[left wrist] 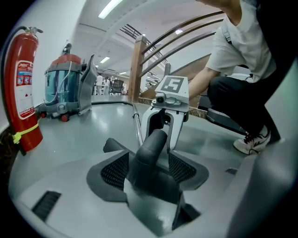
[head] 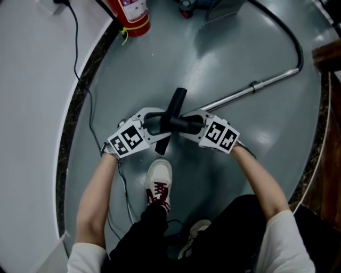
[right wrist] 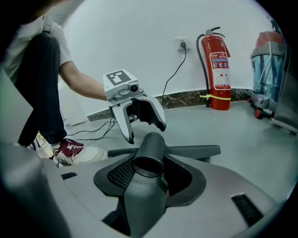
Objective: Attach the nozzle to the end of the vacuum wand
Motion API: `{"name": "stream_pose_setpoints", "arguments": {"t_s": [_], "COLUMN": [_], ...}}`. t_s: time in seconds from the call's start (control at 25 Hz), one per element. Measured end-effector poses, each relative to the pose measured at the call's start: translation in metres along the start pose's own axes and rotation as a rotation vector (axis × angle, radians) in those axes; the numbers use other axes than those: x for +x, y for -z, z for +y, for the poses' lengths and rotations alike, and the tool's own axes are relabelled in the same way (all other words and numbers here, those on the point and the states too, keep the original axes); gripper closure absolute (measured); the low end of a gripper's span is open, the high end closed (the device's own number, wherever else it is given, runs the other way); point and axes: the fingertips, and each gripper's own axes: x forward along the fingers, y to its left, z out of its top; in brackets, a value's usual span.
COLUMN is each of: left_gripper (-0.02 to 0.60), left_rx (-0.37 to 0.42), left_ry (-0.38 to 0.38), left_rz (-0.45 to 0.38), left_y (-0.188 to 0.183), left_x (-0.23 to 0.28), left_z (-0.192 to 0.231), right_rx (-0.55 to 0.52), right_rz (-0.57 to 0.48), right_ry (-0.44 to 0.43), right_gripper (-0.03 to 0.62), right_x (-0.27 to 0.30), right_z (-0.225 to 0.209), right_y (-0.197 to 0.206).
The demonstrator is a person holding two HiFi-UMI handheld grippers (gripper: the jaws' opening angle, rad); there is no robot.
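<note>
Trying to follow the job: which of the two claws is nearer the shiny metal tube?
The right gripper, at the head view's right: the metal wand reaches it, while the left gripper sits beyond the black nozzle.

Nozzle [head: 173,120] sits between left gripper [head: 152,126], on its left, and right gripper [head: 193,126], on its right. Wand [head: 250,89] lies on the floor [head: 224,48] behind, running off to the right. Fire extinguisher [head: 130,16] stands far back, left of the vacuum cleaner [head: 192,6].
</note>
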Motion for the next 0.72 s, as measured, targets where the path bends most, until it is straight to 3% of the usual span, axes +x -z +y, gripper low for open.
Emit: {"name": "stream_pose_setpoints", "arguments": {"t_s": [0.36, 0.44, 0.56, 0.72], "left_gripper": [0.314, 0.325, 0.394, 0.399], "left_rx": [0.126, 0.158, 0.198, 0.206], "left_ry": [0.071, 0.068, 0.048, 0.036], "left_rz": [0.077, 0.095, 0.118, 0.109], "left_y": [0.002, 0.005, 0.011, 0.009], "left_x": [0.016, 0.022, 0.027, 0.03], "left_z": [-0.006, -0.005, -0.001, -0.001], "right_rx": [-0.008, -0.015, -0.002, -0.002], "right_rz": [-0.017, -0.013, -0.022, -0.019], "right_ry": [-0.044, -0.047, -0.049, -0.046], "right_gripper": [0.388, 0.388, 0.39, 0.39], "right_x": [0.002, 0.002, 0.001, 0.0], "right_z": [-0.001, -0.002, -0.004, -0.007], "right_y": [-0.007, -0.006, -0.004, -0.001]}}
